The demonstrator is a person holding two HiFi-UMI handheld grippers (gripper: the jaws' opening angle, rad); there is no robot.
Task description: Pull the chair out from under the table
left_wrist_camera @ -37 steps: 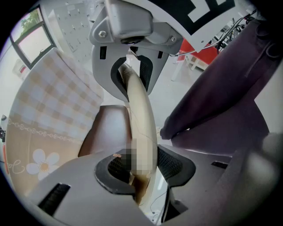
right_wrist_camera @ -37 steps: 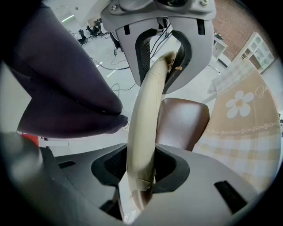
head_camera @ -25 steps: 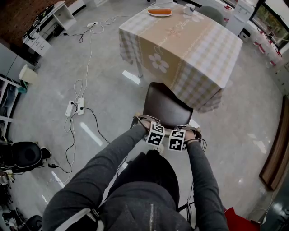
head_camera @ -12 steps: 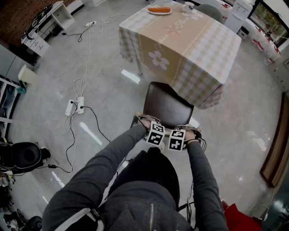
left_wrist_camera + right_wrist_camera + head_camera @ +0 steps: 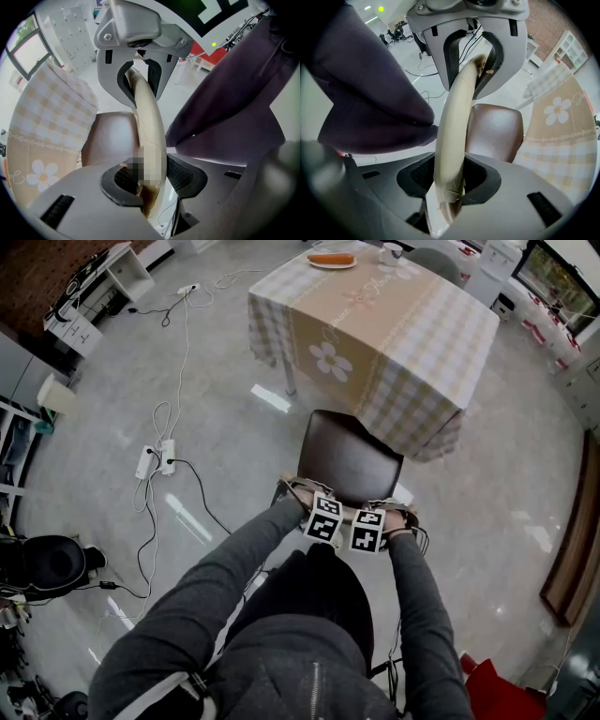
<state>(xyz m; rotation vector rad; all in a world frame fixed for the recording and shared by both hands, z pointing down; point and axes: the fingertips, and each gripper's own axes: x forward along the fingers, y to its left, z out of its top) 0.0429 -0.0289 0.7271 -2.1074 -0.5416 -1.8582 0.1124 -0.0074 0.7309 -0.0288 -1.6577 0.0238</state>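
Observation:
The chair has a dark brown seat (image 5: 349, 457) and a cream curved backrest rail (image 5: 150, 117). It stands at the near corner of the table (image 5: 394, 324), which is draped in a beige checked cloth with flowers. The seat's far edge lies by the cloth's hanging corner. My left gripper (image 5: 317, 512) and right gripper (image 5: 370, 521) sit side by side on the backrest top, pointing down. The left gripper (image 5: 146, 180) is shut on the rail, pads against both faces. The right gripper (image 5: 449, 180) clamps the same rail (image 5: 457, 117).
A power strip (image 5: 155, 463) and cables trail over the grey floor at left. A plate of food (image 5: 331, 260) and a cup (image 5: 393, 255) sit on the table's far end. A second chair (image 5: 439, 263) stands beyond it. A red object (image 5: 492, 695) lies at bottom right.
Both grippers and the chair have slid slightly back from the table; the table sits a little higher in the head view. The grips on the rail are unchanged.

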